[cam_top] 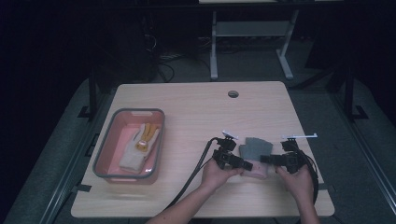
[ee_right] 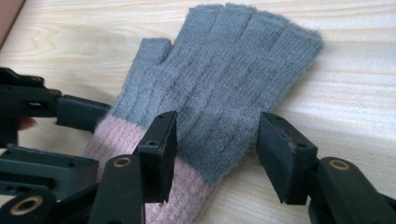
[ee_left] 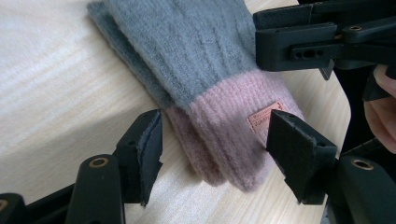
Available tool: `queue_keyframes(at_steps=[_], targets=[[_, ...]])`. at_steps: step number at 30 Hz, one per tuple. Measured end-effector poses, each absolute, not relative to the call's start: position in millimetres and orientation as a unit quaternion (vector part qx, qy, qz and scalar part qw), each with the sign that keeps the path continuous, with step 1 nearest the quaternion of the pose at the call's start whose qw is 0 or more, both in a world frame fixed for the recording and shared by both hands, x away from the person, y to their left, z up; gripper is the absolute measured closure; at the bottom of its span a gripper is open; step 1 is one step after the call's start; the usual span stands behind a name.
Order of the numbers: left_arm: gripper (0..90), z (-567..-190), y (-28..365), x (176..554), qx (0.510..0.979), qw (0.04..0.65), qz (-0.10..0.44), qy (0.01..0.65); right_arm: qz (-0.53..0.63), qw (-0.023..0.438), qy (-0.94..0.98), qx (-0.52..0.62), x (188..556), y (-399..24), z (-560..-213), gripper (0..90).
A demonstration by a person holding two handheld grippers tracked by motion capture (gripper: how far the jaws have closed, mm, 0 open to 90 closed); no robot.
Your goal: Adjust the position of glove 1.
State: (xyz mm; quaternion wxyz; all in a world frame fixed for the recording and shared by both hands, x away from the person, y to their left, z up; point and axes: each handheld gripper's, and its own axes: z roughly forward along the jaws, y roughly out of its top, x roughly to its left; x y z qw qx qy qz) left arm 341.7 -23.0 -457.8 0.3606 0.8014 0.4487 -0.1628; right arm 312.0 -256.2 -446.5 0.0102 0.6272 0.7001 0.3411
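Glove (cam_top: 254, 156), knitted, fingerless: grey hand section, pink ribbed cuff with a small tan label. Lies flat on the table (cam_top: 196, 112), near my edge and right of centre, between my two tongs. Long axis runs from cuff at 6 o'clock, toward me, to finger openings at 12 o'clock, away from me. A second layer of the same knit shows under its edge in the left gripper view, so it may be a stacked pair; I cannot say for certain.

Left gripper (ee_left: 215, 140): jaws apart, straddling the pink cuff (ee_left: 229, 140), one pad on either side of it. The pad by the label sits right against the knit; whether it presses I cannot tell, and the other pad stands clear. I count it released, not yet grasping.

Right gripper (ee_right: 217, 140): jaws apart, reaching in from 3 o'clock on the high view. One pad lies over the grey knit by the cuff seam, the other hangs beyond the glove's edge over bare wood. Released.

Nearness: both tongs are at the glove; my left is nearer the cuff, my right nearer the grey body.

Tray (cam_top: 105, 154), pink with grey rim: stands well apart at 9 o'clock, holding a pale glove (cam_top: 137, 149) with yellow fingers. I judge the grey glove is bound there, a carry across my left side.
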Motion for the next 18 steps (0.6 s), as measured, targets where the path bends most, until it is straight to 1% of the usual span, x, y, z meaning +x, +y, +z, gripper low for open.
queue_keyframes(at_steps=[7, 13, 18], targets=[[42.9, -462, -26, 340, 0.799, 0.361, -0.165, 0.451, 0.345, -0.004, 0.690, 0.636, 313, -260, -453, 47.2], [44.2, -462, -26, 339, 0.802, 0.362, -0.159, 0.448, 0.349, -0.021, 0.680, 0.645, 315, -264, -459, 45.2], [44.7, -462, -25, 339, 0.801, 0.362, -0.160, 0.450, 0.357, -0.023, 0.676, 0.644, 314, -264, -461, 47.3]])
